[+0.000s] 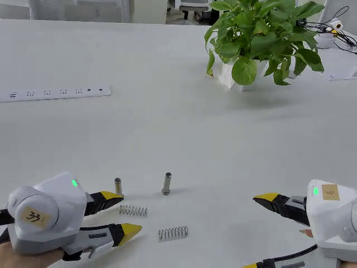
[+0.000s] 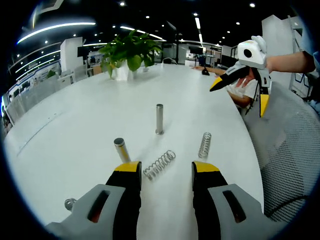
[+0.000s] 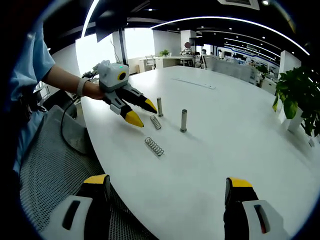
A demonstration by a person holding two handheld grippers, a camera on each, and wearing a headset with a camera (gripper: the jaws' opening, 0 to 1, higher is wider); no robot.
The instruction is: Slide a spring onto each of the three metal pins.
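Light and squashy, the small steel coil spring (image 2: 159, 164) likely wants a gentle mid-length pinch; left gripper (image 2: 166, 170) and right gripper (image 3: 167, 181) gape empty.

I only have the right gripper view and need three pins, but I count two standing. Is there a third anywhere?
Observer: Possibly. The left gripper view shows a small metal piece beside the left gripper, low at its left; too hidden to call it a pin.
Operator: Is that gripper lined up on a spring?
Observer: Yes, one spring lies just ahead of the gap between its open jaws, untouched.
Operator: Where is mine?
Observer: In the head view the right gripper hangs right of the right-hand pin, jaws open, holding nothing.
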